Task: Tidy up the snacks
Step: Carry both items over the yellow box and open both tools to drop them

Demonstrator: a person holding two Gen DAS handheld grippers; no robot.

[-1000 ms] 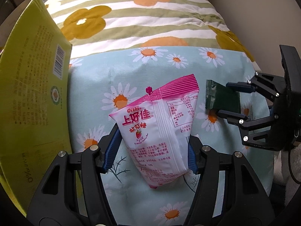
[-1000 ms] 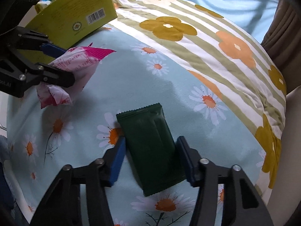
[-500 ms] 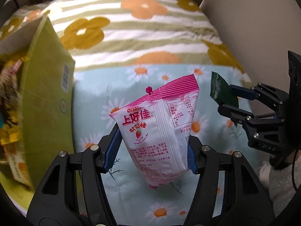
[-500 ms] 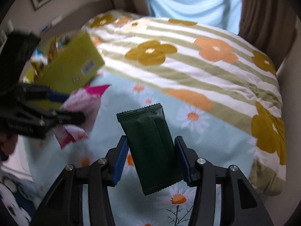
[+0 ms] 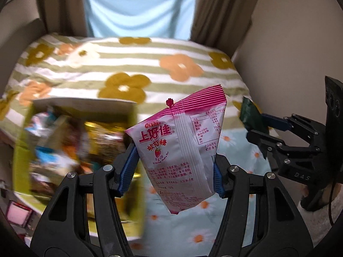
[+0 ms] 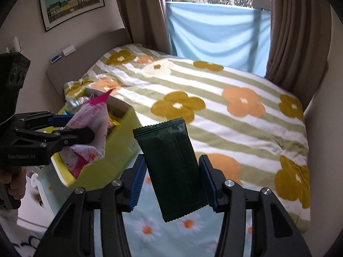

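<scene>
My left gripper (image 5: 173, 171) is shut on a pink Oishi candy bag (image 5: 182, 141) and holds it in the air above the bed. My right gripper (image 6: 173, 182) is shut on a dark green snack packet (image 6: 171, 167), also lifted. The pink bag and left gripper show in the right wrist view (image 6: 90, 128), just over the open yellow-green box (image 6: 111, 156). The right gripper with the green packet (image 5: 250, 115) shows at the right of the left wrist view. The box (image 5: 23, 156) holds several snack packs, blurred.
The bed carries a striped flower duvet (image 6: 214, 98) and a light blue daisy blanket (image 5: 235, 192) under the grippers. A headboard (image 6: 85, 60) and wall lie to the left, curtains and a window (image 6: 214, 21) behind.
Both grippers have lifted their packets off the daisy blanket and risen. The left one has moved toward the box, whose open top with snacks has come into view.
</scene>
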